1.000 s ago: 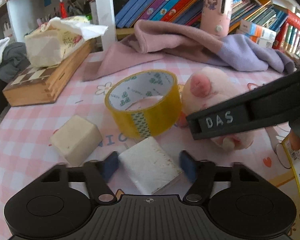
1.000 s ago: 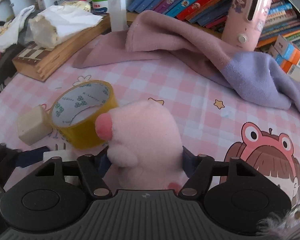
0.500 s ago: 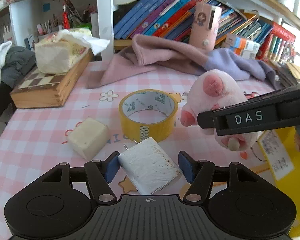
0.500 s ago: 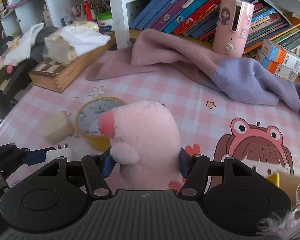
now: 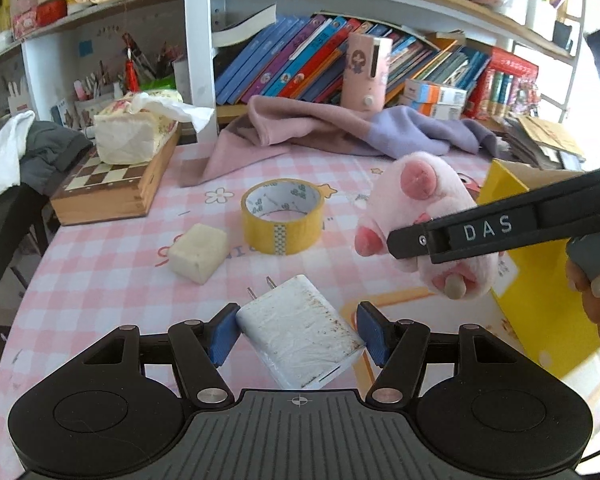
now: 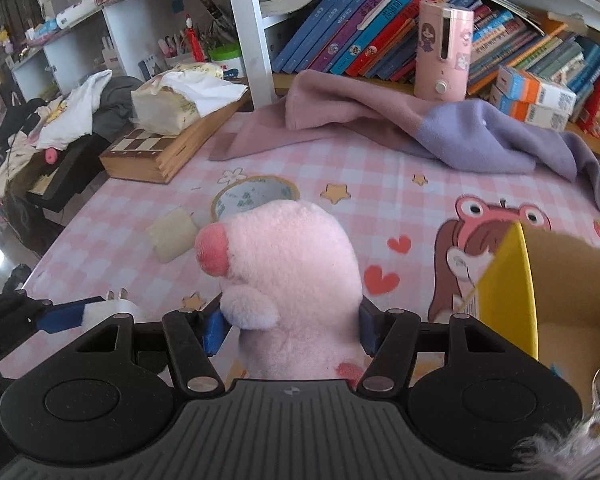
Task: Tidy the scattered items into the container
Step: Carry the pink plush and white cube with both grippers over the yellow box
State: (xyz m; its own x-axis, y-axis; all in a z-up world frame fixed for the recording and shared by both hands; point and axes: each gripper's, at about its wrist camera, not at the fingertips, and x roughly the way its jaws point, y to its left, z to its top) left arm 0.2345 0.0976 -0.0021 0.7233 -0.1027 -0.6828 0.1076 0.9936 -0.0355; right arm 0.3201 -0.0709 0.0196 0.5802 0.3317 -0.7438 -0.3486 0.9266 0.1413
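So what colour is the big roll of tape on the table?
The roll of tape is yellow, white inside with green marks, clearest in the left wrist view.

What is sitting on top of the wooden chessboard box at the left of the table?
A soft tissue pack with a white tissue pulled out rests on the wooden chessboard box. It covers the back squares; the board's front squares show. Nothing else is visible on it.

pink-purple cloth (image 5: 340, 128), chessboard box (image 5: 112, 184), perhaps tissues (image 5: 136, 128) atop.

Black grippers (image 5: 298, 334), blue pads (image 5: 222, 330), "DAS" lettering.
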